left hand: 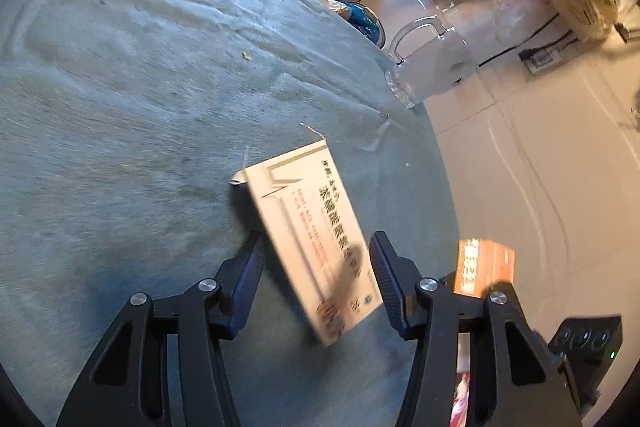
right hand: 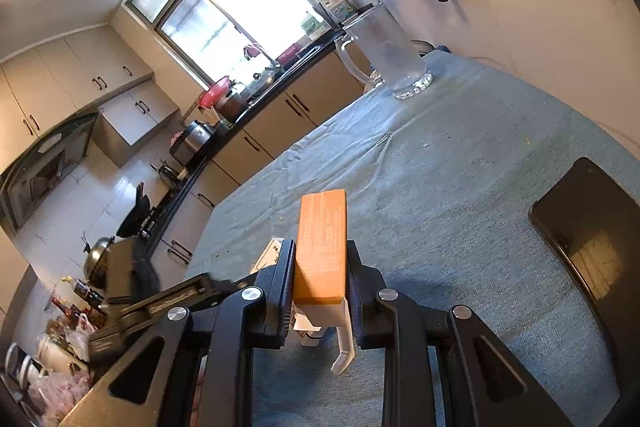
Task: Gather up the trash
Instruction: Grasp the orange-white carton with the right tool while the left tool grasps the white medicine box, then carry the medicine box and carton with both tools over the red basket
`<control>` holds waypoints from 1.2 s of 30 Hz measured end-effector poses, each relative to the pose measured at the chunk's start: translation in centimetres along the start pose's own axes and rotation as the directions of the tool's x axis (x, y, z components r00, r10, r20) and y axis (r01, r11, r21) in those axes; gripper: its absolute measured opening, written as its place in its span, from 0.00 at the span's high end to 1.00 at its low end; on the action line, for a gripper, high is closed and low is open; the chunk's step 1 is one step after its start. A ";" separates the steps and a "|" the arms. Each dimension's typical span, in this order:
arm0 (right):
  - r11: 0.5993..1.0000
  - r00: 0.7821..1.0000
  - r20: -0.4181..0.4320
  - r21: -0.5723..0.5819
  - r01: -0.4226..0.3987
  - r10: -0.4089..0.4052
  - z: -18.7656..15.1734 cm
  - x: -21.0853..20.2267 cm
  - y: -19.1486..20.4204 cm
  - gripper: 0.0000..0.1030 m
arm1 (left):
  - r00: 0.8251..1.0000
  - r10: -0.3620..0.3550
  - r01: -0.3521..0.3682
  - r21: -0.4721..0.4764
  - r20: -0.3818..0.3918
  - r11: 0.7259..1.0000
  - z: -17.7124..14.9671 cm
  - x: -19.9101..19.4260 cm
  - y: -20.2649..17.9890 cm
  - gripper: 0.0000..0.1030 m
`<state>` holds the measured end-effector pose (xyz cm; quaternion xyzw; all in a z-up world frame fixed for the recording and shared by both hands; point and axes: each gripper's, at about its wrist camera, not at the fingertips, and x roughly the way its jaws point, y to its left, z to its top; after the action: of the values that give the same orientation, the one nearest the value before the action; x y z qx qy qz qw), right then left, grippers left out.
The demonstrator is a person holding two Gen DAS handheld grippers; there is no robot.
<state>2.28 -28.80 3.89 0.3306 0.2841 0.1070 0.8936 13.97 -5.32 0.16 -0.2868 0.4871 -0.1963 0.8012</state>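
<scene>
A white carton with red and black print [left hand: 308, 239] lies between the open fingers of my left gripper [left hand: 316, 255], over the grey-blue tablecloth [left hand: 140, 107]; neither finger touches it, and I cannot tell whether it rests on the cloth. My right gripper [right hand: 320, 267] is shut on an orange box [right hand: 322, 247] with an open white end flap, held above the cloth. The orange box also shows at the lower right of the left wrist view [left hand: 484, 267]. A corner of the white carton [right hand: 274, 253] peeks out left of the right gripper.
A clear glass mug [left hand: 432, 67] stands at the table's edge, also seen in the right wrist view [right hand: 394, 55]. A black phone [right hand: 588, 227] lies on the cloth at right. A blue object [left hand: 362, 17] sits at the far edge. Crumbs [left hand: 246, 55] dot the cloth.
</scene>
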 end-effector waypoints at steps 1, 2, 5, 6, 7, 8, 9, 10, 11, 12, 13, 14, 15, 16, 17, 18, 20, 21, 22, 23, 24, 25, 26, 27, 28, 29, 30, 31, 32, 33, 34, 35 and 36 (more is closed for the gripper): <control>1.000 1.000 0.003 0.006 0.000 0.000 0.0 -0.1 -0.1 0.76 | 1.000 -0.009 0.009 -0.008 0.001 1.000 0.1 0.4 0.1 0.52; 1.000 1.000 0.002 0.010 -0.002 0.002 0.1 -0.1 -0.3 0.76 | 1.000 -0.014 0.014 -0.012 0.004 1.000 0.2 0.5 0.2 0.56; 1.000 1.000 -0.006 0.020 0.002 -0.001 0.1 0.1 -0.7 0.76 | 0.998 -0.065 0.065 -0.024 -0.013 0.998 0.5 1.1 0.2 0.79; 1.000 1.000 -0.009 0.023 0.000 0.001 0.1 0.2 -0.7 0.76 | 0.998 -0.060 0.060 -0.008 0.004 0.998 0.5 0.8 -0.1 0.86; 1.000 1.000 -0.010 0.023 0.000 0.000 0.1 0.2 -0.6 0.76 | 0.998 -0.054 0.054 0.006 0.011 0.999 0.5 0.6 -0.3 0.86; 1.000 1.000 -0.011 0.019 0.004 -0.003 0.1 0.2 -0.6 0.76 | 0.999 -0.049 0.048 0.021 0.019 0.999 0.5 0.2 -0.6 0.87; 1.000 1.000 -0.013 0.013 0.009 -0.009 0.0 0.2 -0.5 0.76 | 0.999 -0.041 0.039 0.040 0.031 0.998 0.4 -0.4 -1.0 0.88; 1.000 1.000 -0.015 0.009 0.010 -0.010 0.0 0.2 -0.4 0.76 | 0.999 -0.035 0.033 0.053 0.041 0.998 0.3 -0.8 -1.2 0.88; 1.000 1.000 -0.022 0.001 0.013 -0.013 -0.1 0.3 -0.3 0.76 | 0.998 -0.023 0.018 0.084 0.060 0.996 0.0 -1.7 -1.7 0.88; 1.000 1.000 -0.028 -0.006 0.013 -0.013 -0.1 0.4 -0.2 0.76 | 0.997 -0.009 0.001 0.108 0.077 0.994 -0.3 -2.5 -2.1 0.88; 1.000 0.999 -0.037 -0.017 0.014 -0.014 -0.1 0.7 0.1 0.76 | 0.996 0.002 -0.015 0.131 0.093 0.991 -0.6 -3.3 -2.3 0.88; 0.999 0.999 -0.046 -0.036 0.013 -0.015 -0.3 0.9 0.4 0.76 | 0.994 0.009 -0.027 0.157 0.110 0.987 -1.0 -4.2 -2.7 0.88; 0.998 0.999 -0.049 -0.055 0.013 -0.016 -0.4 1.0 0.8 0.76 | 0.992 0.023 -0.045 0.178 0.126 0.983 -1.3 -4.9 -2.8 0.88; 0.996 0.999 -0.050 -0.082 0.014 -0.019 -0.6 1.0 1.3 0.76 | 0.986 0.050 -0.083 0.211 0.157 0.974 -1.8 -6.0 -3.1 0.88; 0.994 0.998 -0.053 -0.111 0.014 -0.020 -0.8 1.1 1.8 0.76 | 0.979 0.077 -0.122 0.242 0.189 0.963 -2.3 -7.0 -3.3 0.88; 0.990 0.998 -0.059 -0.144 0.007 -0.016 -1.0 1.3 2.4 0.76 | 0.969 0.104 -0.165 0.271 0.223 0.948 -2.9 -8.0 -3.4 0.88; 0.976 0.998 -0.068 -0.220 -0.008 -0.007 -1.6 1.5 3.9 0.76 | 0.942 0.155 -0.251 0.317 0.298 0.915 -4.0 -9.7 -3.5 0.88; 0.965 0.997 -0.071 -0.263 -0.012 -0.007 -2.0 1.5 4.7 0.76 | 0.930 0.172 -0.282 0.331 0.324 0.900 -4.4 -10.5 -3.4 0.88; 0.954 0.998 -0.070 -0.300 -0.014 -0.008 -2.4 1.6 5.4 0.76 | 0.920 0.186 -0.309 0.344 0.346 0.887 -4.8 -11.1 -3.3 0.88; 0.937 0.998 -0.067 -0.350 -0.017 -0.006 -2.9 1.5 6.4 0.76 | 0.908 0.202 -0.337 0.353 0.368 0.873 -5.2 -11.8 -3.1 0.88; 0.923 0.998 -0.066 -0.385 -0.024 -0.001 -3.3 1.5 7.1 0.76 | 0.895 0.217 -0.363 0.355 0.389 0.861 -5.7 -12.5 -2.8 0.88; 0.911 0.998 -0.067 -0.412 -0.032 0.005 -3.7 1.6 7.5 0.76 | 0.891 0.222 -0.372 0.357 0.396 0.857 -5.9 -12.7 -2.6 0.88; 0.899 0.997 -0.070 -0.437 -0.043 0.014 -4.1 1.6 8.0 0.76 | 0.886 0.228 -0.384 0.361 0.404 0.850 -6.2 -13.1 -2.3 0.88; 0.889 0.997 -0.075 -0.455 -0.055 0.023 -4.3 1.6 8.3 0.76 | 0.875 0.245 -0.408 0.366 0.417 0.836 -6.6 -13.5 -1.9 0.88; 0.883 0.997 -0.078 -0.465 -0.060 0.027 -4.5 1.7 8.4 0.76 | 0.868 0.254 -0.423 0.368 0.426 0.828 -6.8 -13.7 -1.8 0.88; 0.875 0.997 -0.079 -0.480 -0.060 0.025 -4.7 1.8 8.6 0.76 | 0.860 0.265 -0.440 0.369 0.436 0.819 -7.2 -14.0 -1.6 0.88; 0.869 0.997 -0.079 -0.493 -0.053 0.017 -4.9 1.9 8.7 0.76 | 0.856 0.275 -0.450 0.369 0.437 0.813 -7.3 -14.1 -1.1 0.88; 0.865 0.997 -0.079 -0.499 -0.050 0.012 -5.1 2.0 8.7 0.76 | 0.856 0.278 -0.452 0.369 0.436 0.812 -7.5 -14.4 -0.8 0.88; 0.864 0.997 -0.080 -0.502 -0.048 0.009 -5.2 2.1 8.7 0.76 | 0.852 0.286 -0.459 0.366 0.438 0.809 -7.6 -14.5 -0.6 0.88; 0.863 0.997 -0.080 -0.503 -0.047 0.008 -5.2 2.2 8.7 0.76 | 0.847 0.290 -0.467 0.365 0.445 0.805 -7.6 -14.7 -0.4 0.88; 0.862 0.997 -0.079 -0.505 -0.045 0.006 -5.3 2.3 8.6 0.76 | 0.843 0.292 -0.473 0.365 0.451 0.802 -7.8 -15.1 -0.2 0.88; 0.861 0.997 -0.077 -0.506 -0.042 0.003 -5.3 2.3 8.6 0.76 | 0.834 0.301 -0.488 0.366 0.463 0.792 -7.9 -15.3 -0.1 0.88; 0.861 0.997 -0.077 -0.506 -0.040 0.001 -5.2 2.3 8.6 0.76 | 0.827 0.306 -0.499 0.365 0.472 0.786 -8.0 -15.5 0.0 0.88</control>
<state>1.12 -18.60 5.23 0.0827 0.2752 0.1995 0.9368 -0.15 1.70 7.62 -0.0022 0.3060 -0.0689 0.9495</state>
